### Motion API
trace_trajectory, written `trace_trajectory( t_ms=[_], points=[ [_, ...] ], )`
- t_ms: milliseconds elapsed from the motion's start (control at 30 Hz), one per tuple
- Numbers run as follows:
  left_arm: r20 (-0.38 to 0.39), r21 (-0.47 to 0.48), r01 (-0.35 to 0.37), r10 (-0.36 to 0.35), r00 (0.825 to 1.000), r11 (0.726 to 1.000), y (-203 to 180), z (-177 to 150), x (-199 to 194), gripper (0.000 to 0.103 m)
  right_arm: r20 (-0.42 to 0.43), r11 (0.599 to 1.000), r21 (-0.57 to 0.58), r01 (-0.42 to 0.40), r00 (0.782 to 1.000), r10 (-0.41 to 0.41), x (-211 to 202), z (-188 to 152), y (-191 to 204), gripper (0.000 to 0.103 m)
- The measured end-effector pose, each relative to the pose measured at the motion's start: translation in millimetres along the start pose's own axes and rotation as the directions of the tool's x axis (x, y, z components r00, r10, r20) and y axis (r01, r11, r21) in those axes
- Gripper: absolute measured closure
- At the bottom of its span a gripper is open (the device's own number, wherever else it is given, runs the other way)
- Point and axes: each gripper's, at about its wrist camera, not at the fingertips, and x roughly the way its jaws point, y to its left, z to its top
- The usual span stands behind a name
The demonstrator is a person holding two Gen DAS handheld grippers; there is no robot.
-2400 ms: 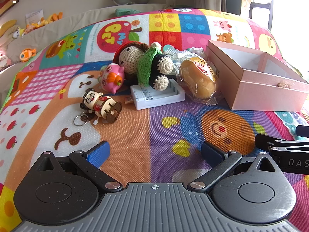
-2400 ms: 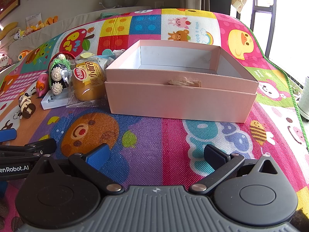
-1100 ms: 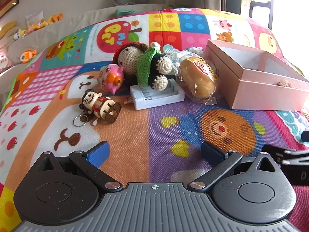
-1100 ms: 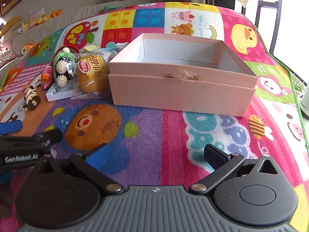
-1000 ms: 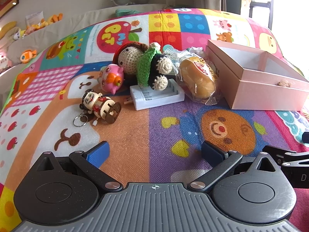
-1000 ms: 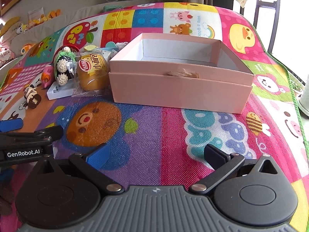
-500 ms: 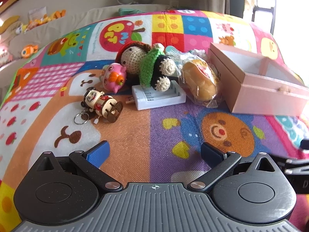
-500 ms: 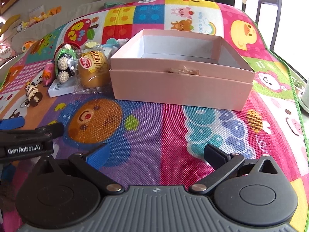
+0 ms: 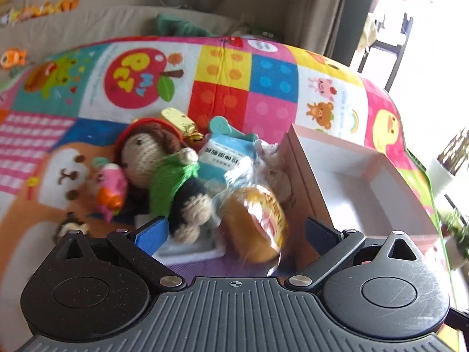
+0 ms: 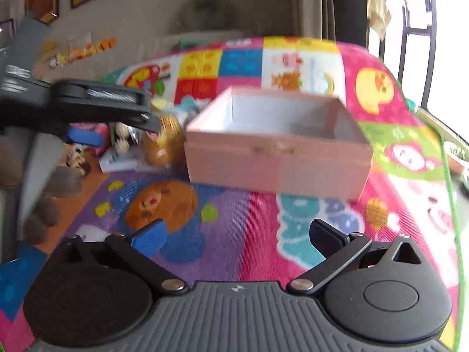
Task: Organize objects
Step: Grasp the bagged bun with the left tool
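Note:
My left gripper point(image 9: 237, 231) is open, right above a pile of objects: a wrapped bun point(image 9: 258, 223), a crocheted doll point(image 9: 164, 173), a blue pack point(image 9: 225, 161), a pink toy point(image 9: 111, 193) and a white case point(image 9: 190, 249). An open pink box point(image 9: 346, 182) stands to their right; it also shows in the right wrist view point(image 10: 275, 149). My right gripper point(image 10: 237, 234) is open and empty, low over the mat before the box. The left gripper point(image 10: 99, 111) shows there at left, over the bun point(image 10: 164, 143).
A colourful play mat point(image 10: 263, 220) covers the surface. A small figure keychain point(image 9: 70, 228) lies at the pile's left. A beige sofa with small toys point(image 9: 58, 6) is behind. A window and chair are at the right.
My left gripper has moved forward and to the right, from well short of the pile to right over the bun and doll. My right gripper has lifted and pulled back slightly.

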Motion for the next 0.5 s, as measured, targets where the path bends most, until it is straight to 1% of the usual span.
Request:
trace_trajectory(
  t_ms=[67,100,167,200,267,367,400,433,467,500],
  points=[
    [0.007,-0.007,-0.013,0.013,1.000,1.000,-2.7,2.5,12.9,0.003,0.052,1.000,-0.023,0.004,0.999,-0.003,-9.5,7.2,-3.2,0.000],
    [0.019,-0.001,-0.021,0.021,1.000,1.000,-4.9,2.2,17.5,0.006,0.073,1.000,-0.029,0.009,0.997,-0.007,-12.8,11.1,-4.9,0.000],
    [0.053,0.014,-0.039,0.038,0.998,0.999,-8.5,0.4,22.4,0.023,0.107,0.999,-0.031,0.015,0.994,-0.012,-16.9,18.6,-8.6,0.000],
    [0.074,0.022,-0.040,0.038,0.997,0.999,-10.2,-1.1,23.3,0.029,0.119,0.999,-0.029,0.020,0.993,-0.016,-17.3,21.6,-10.3,0.000],
    [0.110,0.042,-0.040,0.035,0.993,0.998,-16.8,-5.0,25.6,0.030,0.135,0.999,-0.018,0.035,0.990,-0.032,-16.9,26.8,-13.2,0.000],
    [0.155,0.113,-0.047,0.029,0.987,0.993,-28.2,-12.2,31.7,0.031,0.137,0.999,-0.012,0.050,0.989,-0.048,-14.5,31.1,-16.0,0.000],
    [0.160,0.130,-0.046,0.024,0.987,0.990,-30.2,-12.0,33.5,0.033,0.133,0.999,-0.012,0.051,0.990,-0.049,-13.6,31.7,-16.4,0.000],
    [0.157,0.133,-0.028,0.007,0.988,0.991,-30.0,-10.5,35.1,0.037,0.126,0.999,-0.012,0.052,0.991,-0.050,-11.7,32.3,-16.3,0.000],
    [0.149,0.134,-0.009,-0.011,0.989,0.991,-29.2,-8.9,36.6,0.038,0.117,0.999,-0.012,0.052,0.992,-0.050,-9.6,32.8,-15.8,0.000],
    [0.143,0.139,0.007,-0.027,0.989,0.990,-28.4,-7.5,38.2,0.042,0.107,0.999,-0.013,0.052,0.993,-0.050,-7.7,33.1,-14.8,0.000]
  ],
)
